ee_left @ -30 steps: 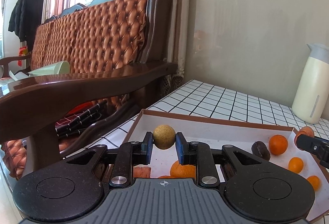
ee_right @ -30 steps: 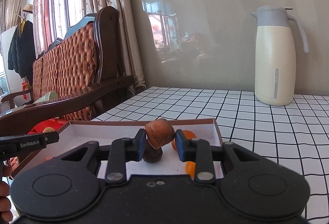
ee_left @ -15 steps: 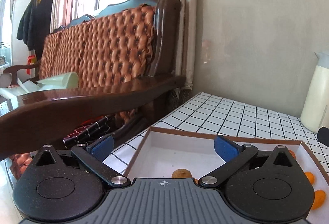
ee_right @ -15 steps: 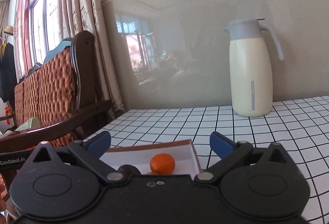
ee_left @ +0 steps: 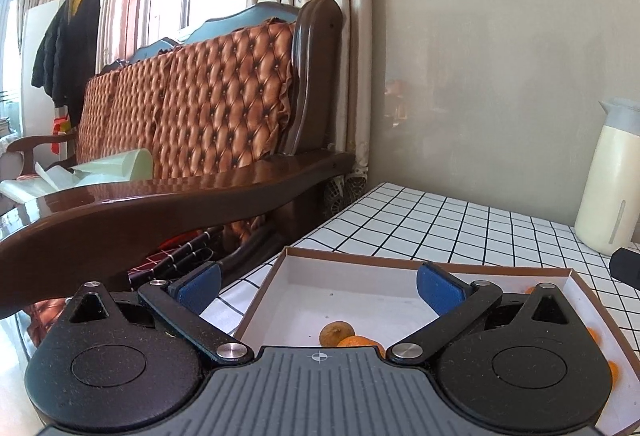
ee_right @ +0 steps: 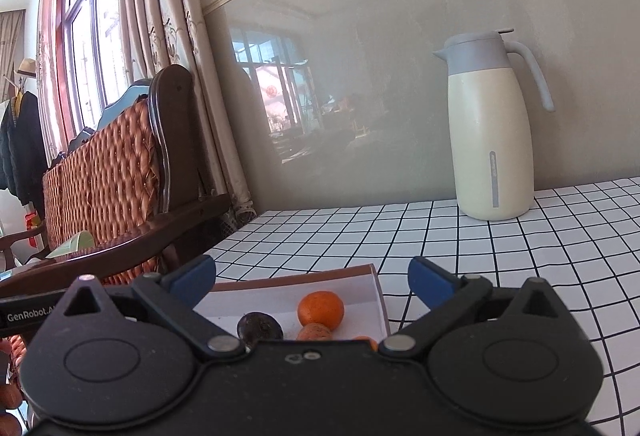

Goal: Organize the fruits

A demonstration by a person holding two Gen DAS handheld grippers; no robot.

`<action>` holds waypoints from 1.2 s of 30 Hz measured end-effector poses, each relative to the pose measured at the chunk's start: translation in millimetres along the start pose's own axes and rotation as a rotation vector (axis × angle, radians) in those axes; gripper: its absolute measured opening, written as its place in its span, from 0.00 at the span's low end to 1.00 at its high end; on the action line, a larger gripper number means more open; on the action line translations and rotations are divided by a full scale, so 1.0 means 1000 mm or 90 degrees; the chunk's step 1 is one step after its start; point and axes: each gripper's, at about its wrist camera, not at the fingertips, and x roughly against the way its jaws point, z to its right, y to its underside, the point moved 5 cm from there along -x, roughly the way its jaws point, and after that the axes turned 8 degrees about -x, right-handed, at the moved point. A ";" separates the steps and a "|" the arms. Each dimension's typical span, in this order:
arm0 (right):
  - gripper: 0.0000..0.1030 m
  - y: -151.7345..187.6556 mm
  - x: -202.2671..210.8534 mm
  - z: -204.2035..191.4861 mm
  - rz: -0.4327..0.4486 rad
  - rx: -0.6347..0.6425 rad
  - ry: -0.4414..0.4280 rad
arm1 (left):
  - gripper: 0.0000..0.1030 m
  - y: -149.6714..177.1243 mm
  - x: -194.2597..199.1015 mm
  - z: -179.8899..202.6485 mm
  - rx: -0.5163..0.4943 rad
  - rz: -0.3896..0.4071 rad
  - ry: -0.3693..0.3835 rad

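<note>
A shallow white box with a brown rim (ee_left: 400, 263) lies on the checked tablecloth. My left gripper (ee_left: 318, 286) is open and empty above its near left part. Below it lie a tan round fruit (ee_left: 336, 332) and an orange (ee_left: 356, 341). More oranges (ee_left: 613, 374) show at the box's right side. In the right wrist view my right gripper (ee_right: 312, 278) is open and empty above the box's (ee_right: 382, 310) right corner, over an orange (ee_right: 321, 309), a dark fruit (ee_right: 258, 325) and a brown fruit (ee_right: 314, 333).
A cream thermos jug (ee_right: 490, 140) stands on the table by the grey wall, also in the left wrist view (ee_left: 614, 192). A wooden sofa with tufted leather cushions (ee_left: 192, 108) borders the table's left edge; its armrest (ee_left: 160, 204) reaches close to the box.
Both grippers opened and let go of their fruits, the tan one and the brown one, which now lie in the box. Both grippers rose and pulled back from the box.
</note>
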 end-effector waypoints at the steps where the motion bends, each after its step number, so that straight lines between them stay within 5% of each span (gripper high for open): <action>1: 0.94 0.000 0.003 0.000 -0.001 0.002 -0.002 | 1.00 0.001 0.002 0.001 0.000 -0.002 0.002; 9: 0.94 -0.010 0.042 0.000 -0.018 0.024 -0.027 | 1.00 0.002 0.039 0.011 0.012 -0.010 0.016; 26: 0.94 -0.044 0.200 0.025 -0.006 0.023 0.004 | 1.00 -0.007 0.220 0.051 -0.035 -0.005 0.099; 36: 0.94 -0.050 0.211 0.023 0.001 0.020 0.000 | 1.00 -0.021 0.254 0.043 -0.012 0.038 0.119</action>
